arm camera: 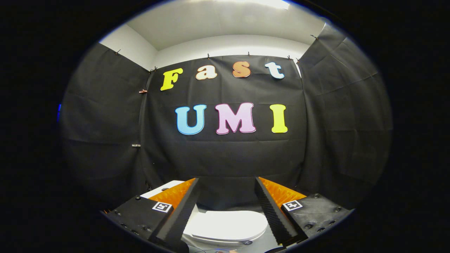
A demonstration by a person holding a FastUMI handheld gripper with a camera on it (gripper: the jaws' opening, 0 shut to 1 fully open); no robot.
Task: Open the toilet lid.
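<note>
A white toilet sits low down, below and beyond my fingers, with its lid [228,225] lying flat and closed over the bowl. Its white tank top [162,188] peeks out behind my left finger. My gripper [227,182] hangs well above the lid, open wide, with nothing between its two black ribbed fingers [184,211]. Both fingers point towards the black back wall rather than at the toilet. The lid's near rim shows in the gap between the fingers; its sides are hidden by them.
Black cloth walls [105,123] close the booth in at the back, left and right, close behind the toilet. A pale floor [262,242] shows beside the bowl. White ceiling [225,24] above.
</note>
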